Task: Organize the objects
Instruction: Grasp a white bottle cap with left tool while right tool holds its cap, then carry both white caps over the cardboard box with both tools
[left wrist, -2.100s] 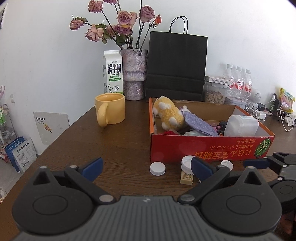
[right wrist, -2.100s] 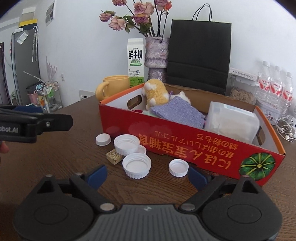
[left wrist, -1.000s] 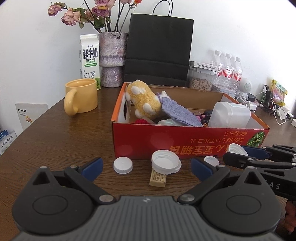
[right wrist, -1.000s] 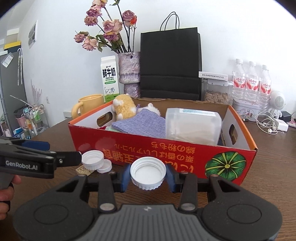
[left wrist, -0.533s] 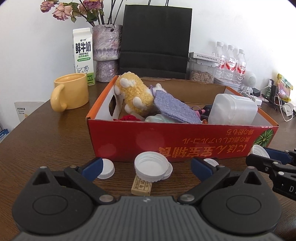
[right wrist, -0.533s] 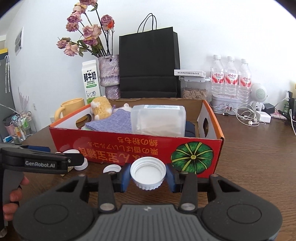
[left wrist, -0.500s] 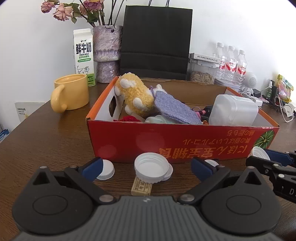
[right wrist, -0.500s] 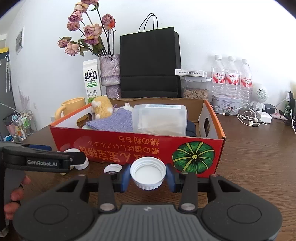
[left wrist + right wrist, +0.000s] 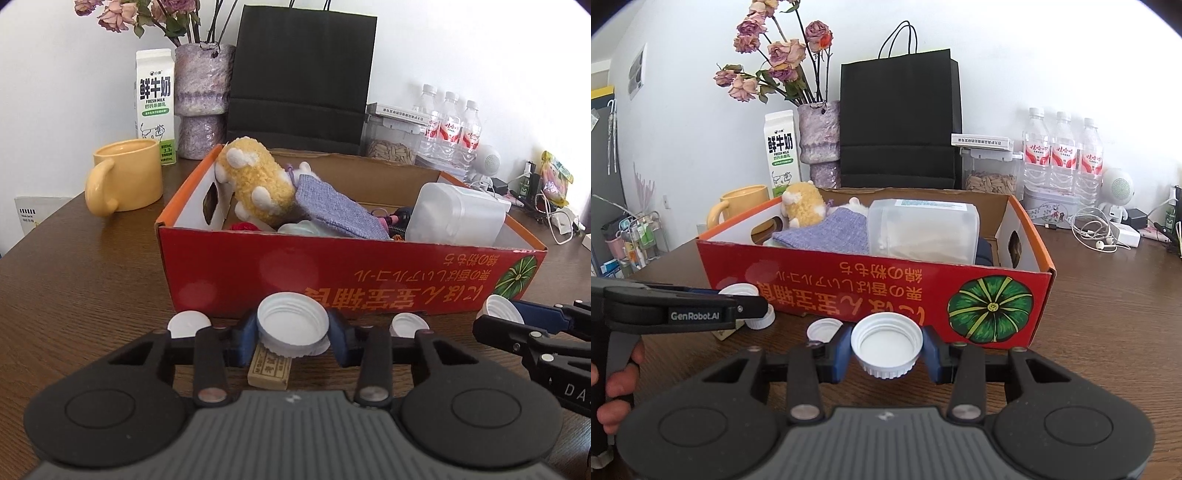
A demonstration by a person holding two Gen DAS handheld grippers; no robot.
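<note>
Gripping white cap (image 9: 292,325) | left hand-held gripper (image 9: 292,334) just closed, tilted down | right hand-held gripper (image 9: 886,349) clamps lid (image 9: 886,345)

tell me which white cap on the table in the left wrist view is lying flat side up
The small white cap at far left, beside the left gripper. Its smooth closed top faces up, while the other caps show hollow, threaded insides.

Two low wrist cameras face twelve o'clock, close to the red box (image 9: 351,280), shared from either end.
</note>
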